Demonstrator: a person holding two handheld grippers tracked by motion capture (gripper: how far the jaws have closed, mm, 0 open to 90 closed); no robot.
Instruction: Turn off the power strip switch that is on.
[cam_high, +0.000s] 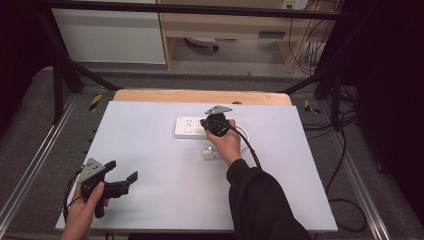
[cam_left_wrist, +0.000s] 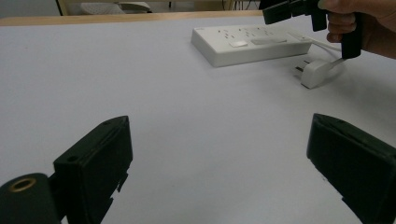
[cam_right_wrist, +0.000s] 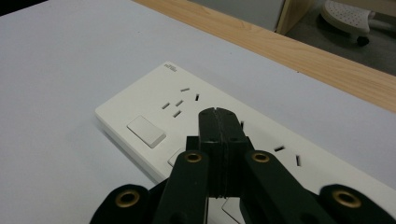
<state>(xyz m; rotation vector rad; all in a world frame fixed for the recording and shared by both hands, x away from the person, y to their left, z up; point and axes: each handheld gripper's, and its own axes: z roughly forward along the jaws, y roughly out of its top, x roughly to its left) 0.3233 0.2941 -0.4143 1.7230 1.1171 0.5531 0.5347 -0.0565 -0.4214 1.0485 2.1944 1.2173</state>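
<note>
Over power strip (cam_right_wrist: 261, 140), right hand-held gripper (cam_right_wrist: 218, 114) jaws shut, empty, left hand-held gripper (cam_left_wrist: 219, 154) wide open.

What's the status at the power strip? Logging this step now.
Right tongs shut, empty, over the power strip. Left tongs open, empty, apart from it. Plug lies loose beside the strip. Nothing in the way.

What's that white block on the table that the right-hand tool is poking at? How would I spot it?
Start from the pale grey table and look toward its far edge, near the middle. There lies a flat white power strip, long and rectangular, with the right gripper over it, jaws shut. Its rows of socket slots and square rocker switches set it apart from the small white plug lying beside it.
</note>
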